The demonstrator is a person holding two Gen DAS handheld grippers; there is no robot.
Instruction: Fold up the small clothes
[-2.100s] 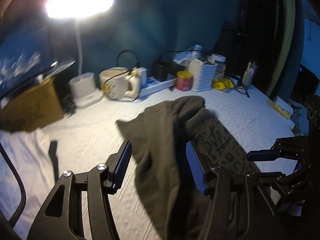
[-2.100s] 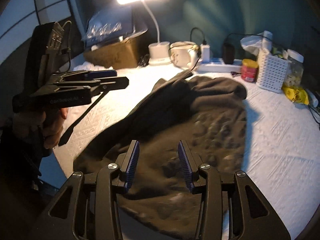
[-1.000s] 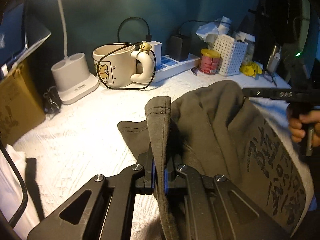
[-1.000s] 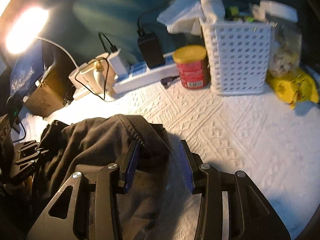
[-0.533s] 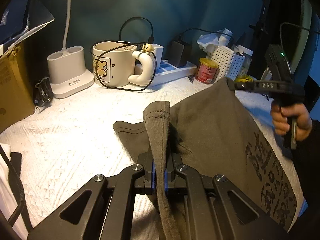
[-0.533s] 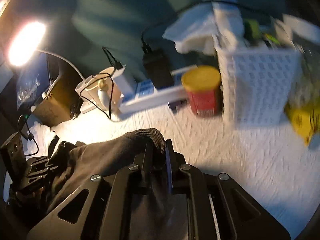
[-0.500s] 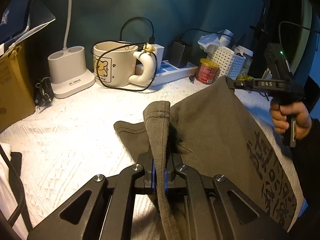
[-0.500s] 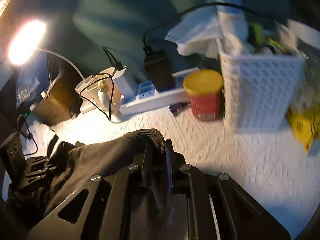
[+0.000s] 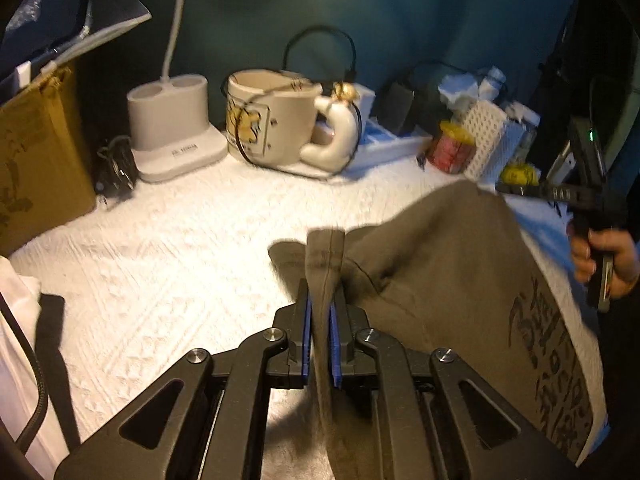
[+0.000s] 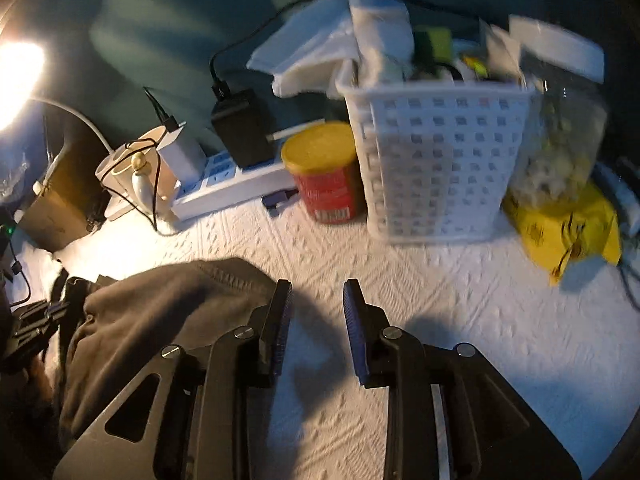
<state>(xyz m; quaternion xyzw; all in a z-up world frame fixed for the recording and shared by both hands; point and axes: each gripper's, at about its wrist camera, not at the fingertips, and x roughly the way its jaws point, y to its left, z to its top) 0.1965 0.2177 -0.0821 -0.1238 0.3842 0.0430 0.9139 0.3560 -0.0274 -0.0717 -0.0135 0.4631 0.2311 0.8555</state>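
A dark olive garment (image 9: 440, 260) with black lettering lies partly lifted over the white textured table cover (image 9: 180, 248). My left gripper (image 9: 320, 296) pinches its stitched hem, which stands up between the blue pads; the jaws are opening slightly. In the right wrist view the garment (image 10: 160, 308) lies bunched left of my right gripper (image 10: 318, 292). That gripper's jaws are opening, with only bare cover between them. The left wrist view shows the right gripper (image 9: 520, 190) by the garment's far corner, held by a hand (image 9: 600, 256).
Along the back wall stand a lamp base (image 9: 172, 128), a cream mug (image 9: 272, 116) wrapped in cable, a power strip (image 10: 232, 192), a red can (image 10: 324, 172), a white basket (image 10: 436, 160) and a yellow bag (image 10: 568, 216). A cardboard box (image 9: 36, 160) sits far left.
My right gripper has let go of the garment's edge and its jaws have spread; the cloth now lies to its left. My left gripper still holds the hem.
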